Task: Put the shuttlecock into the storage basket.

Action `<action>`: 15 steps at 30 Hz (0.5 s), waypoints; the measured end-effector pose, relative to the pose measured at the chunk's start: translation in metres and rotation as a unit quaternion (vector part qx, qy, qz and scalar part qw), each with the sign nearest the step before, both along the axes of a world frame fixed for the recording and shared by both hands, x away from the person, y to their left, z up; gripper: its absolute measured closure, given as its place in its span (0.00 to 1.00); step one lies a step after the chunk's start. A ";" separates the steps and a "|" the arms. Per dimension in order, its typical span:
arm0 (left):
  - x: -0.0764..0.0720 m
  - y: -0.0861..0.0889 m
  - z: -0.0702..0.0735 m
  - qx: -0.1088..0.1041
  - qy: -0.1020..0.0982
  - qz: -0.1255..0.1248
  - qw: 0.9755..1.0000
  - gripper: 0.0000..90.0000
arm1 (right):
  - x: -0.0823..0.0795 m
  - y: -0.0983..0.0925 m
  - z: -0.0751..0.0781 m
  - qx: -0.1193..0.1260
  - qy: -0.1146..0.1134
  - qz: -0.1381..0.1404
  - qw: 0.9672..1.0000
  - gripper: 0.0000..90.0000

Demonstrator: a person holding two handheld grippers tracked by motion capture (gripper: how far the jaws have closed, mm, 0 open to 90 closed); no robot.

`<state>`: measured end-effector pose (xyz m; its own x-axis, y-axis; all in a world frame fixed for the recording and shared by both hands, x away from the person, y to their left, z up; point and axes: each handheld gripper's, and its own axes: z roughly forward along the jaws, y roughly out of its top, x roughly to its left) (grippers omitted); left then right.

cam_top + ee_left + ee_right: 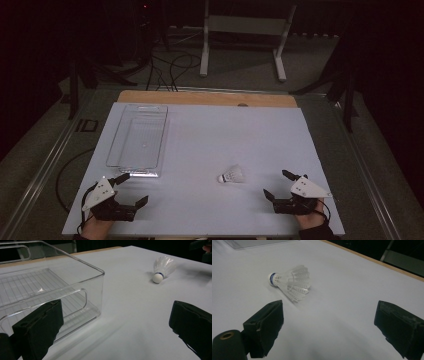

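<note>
A white shuttlecock [232,175] lies on its side on the white table [215,135], its cork tip pointing left; I also see the shuttlecock [162,268] in the left gripper view and, closer, the shuttlecock [290,284] in the right gripper view. A clear plastic bin [137,140] stands empty at the left, and the bin [47,290] fills the near left of the left gripper view. My left gripper [133,189] rests near the front left edge, jaws wide open and empty. My right gripper [278,184] sits at the front right, open, with the shuttlecock ahead of it and apart from the jaws.
A wooden strip [207,97] borders the table's far edge. Beyond it stand a white frame stand [245,30] and loose cables [170,65] on the floor. Dark stands flank the table on both sides.
</note>
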<state>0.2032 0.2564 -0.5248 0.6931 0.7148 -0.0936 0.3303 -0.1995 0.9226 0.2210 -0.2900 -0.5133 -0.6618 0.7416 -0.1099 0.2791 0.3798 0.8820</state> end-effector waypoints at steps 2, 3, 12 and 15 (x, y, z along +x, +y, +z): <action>0.000 0.000 0.000 0.000 0.001 -0.001 1.000 0.00 | -0.001 0.000 0.000 0.001 0.000 -0.001 1.000 0.10; 0.000 0.000 0.000 0.000 0.001 -0.001 1.000 0.00 | -0.001 0.000 0.000 0.001 0.000 -0.001 1.000 0.10; 0.001 0.001 0.005 -0.004 0.000 -0.002 1.000 0.00 | -0.001 0.002 0.001 -0.001 0.000 0.001 1.000 0.10; 0.001 0.002 0.006 -0.001 0.001 -0.005 1.000 0.00 | -0.001 0.002 0.001 -0.001 -0.001 0.001 1.000 0.10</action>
